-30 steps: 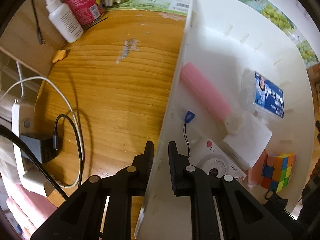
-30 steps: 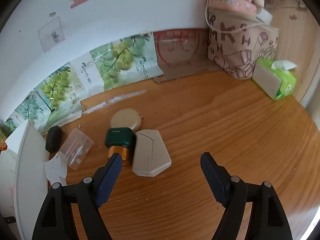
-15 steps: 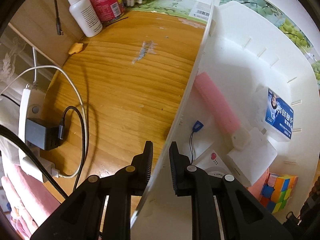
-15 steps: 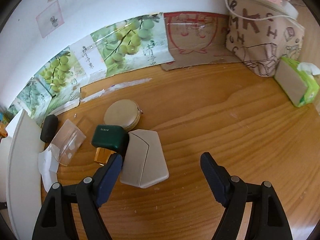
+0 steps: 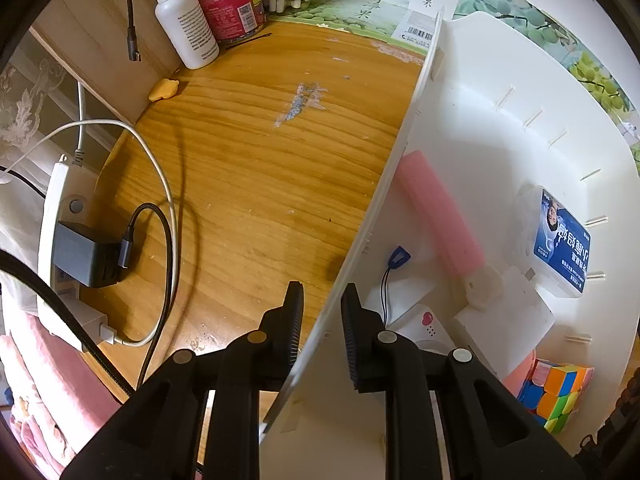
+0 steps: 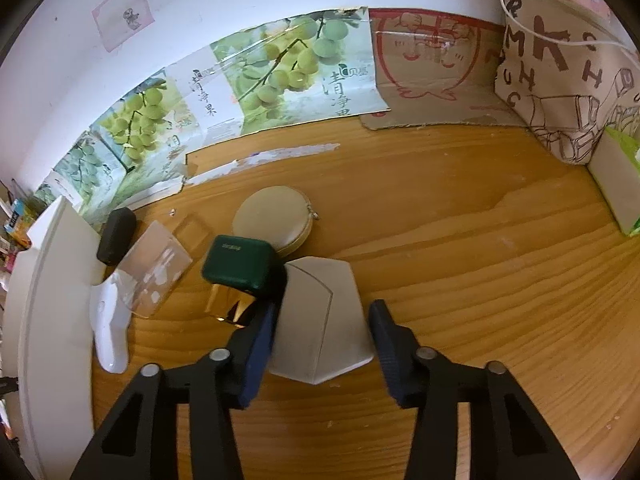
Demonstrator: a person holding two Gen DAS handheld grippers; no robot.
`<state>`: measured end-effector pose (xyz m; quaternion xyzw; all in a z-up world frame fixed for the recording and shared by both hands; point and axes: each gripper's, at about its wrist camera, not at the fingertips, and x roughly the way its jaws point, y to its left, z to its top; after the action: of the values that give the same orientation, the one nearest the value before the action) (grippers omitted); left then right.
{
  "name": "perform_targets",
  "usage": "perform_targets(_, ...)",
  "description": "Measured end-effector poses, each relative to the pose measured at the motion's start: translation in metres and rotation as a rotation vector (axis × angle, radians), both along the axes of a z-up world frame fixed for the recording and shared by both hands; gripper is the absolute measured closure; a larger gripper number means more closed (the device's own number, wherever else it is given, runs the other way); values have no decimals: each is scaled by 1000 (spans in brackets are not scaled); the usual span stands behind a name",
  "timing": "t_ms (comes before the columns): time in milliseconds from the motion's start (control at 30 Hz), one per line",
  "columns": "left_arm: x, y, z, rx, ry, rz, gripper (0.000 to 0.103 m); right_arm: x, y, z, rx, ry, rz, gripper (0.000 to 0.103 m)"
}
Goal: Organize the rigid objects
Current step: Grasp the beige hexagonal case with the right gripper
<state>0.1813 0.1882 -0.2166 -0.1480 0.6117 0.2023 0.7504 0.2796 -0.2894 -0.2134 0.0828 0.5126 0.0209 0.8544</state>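
The left tongs (image 5: 322, 312) were clamped on the side wall of the white bin (image 5: 492, 128), one finger outside over the table (image 5: 256, 168), the other inside the bin. In that left wrist view the bin held a pink bar (image 5: 440, 216), lying lengthwise along the gripped wall, a blue-labelled clear box (image 5: 560, 246) against the far wall, a white block (image 5: 506, 322) between them, a white gadget with a red heart (image 5: 420, 320) just ahead of the inner finger, and a colour cube (image 5: 556, 392) in the near right corner. Out on the table stood a white spray bottle (image 5: 186, 20) beside a red can (image 5: 228, 0); a black charger (image 5: 86, 254) sat plugged into a white power strip (image 5: 54, 216) at the left edge.

Over to the right wrist view: the right tongs (image 6: 322, 328) straddled the beige hexagonal box (image 6: 320, 320), fingers spread to either side of it. I could not tell whether the pads were touching its sides. A green-capped gold box (image 6: 236, 272) sat just left of it, touching, with a round beige case (image 6: 274, 216) behind. Further left lay a clear plastic piece (image 6: 154, 268), a black case (image 6: 116, 234) and a white flat object (image 6: 110, 336), all beside the bin's rim. A green tissue pack (image 6: 616, 184) sat far right.
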Motion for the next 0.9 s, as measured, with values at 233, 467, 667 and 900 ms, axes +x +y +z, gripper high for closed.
perform_targets(233,1,1,1,-21,-5,-10,83,-20,5,-2,50,26,-12,56)
perform_targets(467,1,5,1,-50,-12,-48,83,-54,21,1,87,47,-2,56)
perform_targets(667,5,3,-1,-64,-4,-94,83,-81,41,12,130,32,3,57)
perform_targets(900,9,-1,-3,-68,4,-169,83,-103,63,29,205,-10,-4,95)
